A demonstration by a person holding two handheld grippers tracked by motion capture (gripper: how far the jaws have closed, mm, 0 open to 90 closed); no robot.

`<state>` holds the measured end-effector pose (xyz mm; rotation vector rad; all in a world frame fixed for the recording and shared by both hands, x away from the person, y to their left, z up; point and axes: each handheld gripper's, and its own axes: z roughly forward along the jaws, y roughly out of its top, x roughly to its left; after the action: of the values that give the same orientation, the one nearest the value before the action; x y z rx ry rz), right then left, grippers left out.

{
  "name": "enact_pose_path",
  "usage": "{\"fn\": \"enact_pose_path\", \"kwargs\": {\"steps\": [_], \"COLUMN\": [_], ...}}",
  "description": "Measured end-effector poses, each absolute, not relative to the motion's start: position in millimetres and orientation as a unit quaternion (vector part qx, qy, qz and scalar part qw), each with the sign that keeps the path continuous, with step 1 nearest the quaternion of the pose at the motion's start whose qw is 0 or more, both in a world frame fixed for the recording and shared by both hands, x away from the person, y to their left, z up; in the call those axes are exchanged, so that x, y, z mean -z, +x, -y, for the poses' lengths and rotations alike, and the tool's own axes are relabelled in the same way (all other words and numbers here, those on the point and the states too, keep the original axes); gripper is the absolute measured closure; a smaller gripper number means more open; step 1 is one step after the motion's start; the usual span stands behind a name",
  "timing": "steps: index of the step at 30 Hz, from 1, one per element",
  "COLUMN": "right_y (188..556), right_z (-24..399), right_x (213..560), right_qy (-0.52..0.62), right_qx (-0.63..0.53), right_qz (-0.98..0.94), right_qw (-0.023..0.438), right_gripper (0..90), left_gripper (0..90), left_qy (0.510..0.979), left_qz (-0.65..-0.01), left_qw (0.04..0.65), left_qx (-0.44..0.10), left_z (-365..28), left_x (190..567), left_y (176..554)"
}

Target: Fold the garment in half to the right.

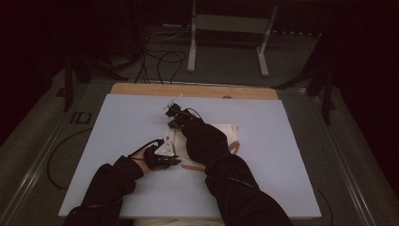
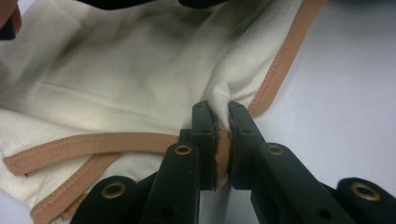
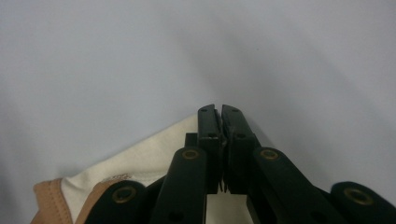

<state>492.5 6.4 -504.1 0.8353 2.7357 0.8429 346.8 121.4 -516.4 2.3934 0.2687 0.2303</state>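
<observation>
The cream garment (image 2: 130,84) with tan binding lies mid-table (image 1: 117,141), soft, light and floppy; the left gripper (image 2: 222,122) clamps its bound edge; the right gripper (image 3: 219,122) pinches a far corner, jaws together on cloth; hemmed edges likely grip best.

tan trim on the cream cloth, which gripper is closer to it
Left. The left gripper is shut right on the tan trim at the cream cloth edge. The right gripper is clamped at a plain cream corner, the trim off to one side of it.
</observation>
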Motion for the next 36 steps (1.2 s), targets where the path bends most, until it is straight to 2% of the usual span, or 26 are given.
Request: {"fn": "enact_pose_path", "kwargs": {"steps": [36], "right_y": [478.6], "right_z": [27.2], "right_x": [458.5], "right_qy": [0.268], "right_qx": [-0.333], "right_qz": [-0.898], "right_qw": [0.102], "right_gripper": [88.2], "left_gripper": [84.3], "left_qy": [0.934], "left_qz": [-0.073], "left_qw": [0.336], "left_qx": [-0.093], "left_z": [-109.9], "left_x": [488.0], "left_y": [344.5]}}
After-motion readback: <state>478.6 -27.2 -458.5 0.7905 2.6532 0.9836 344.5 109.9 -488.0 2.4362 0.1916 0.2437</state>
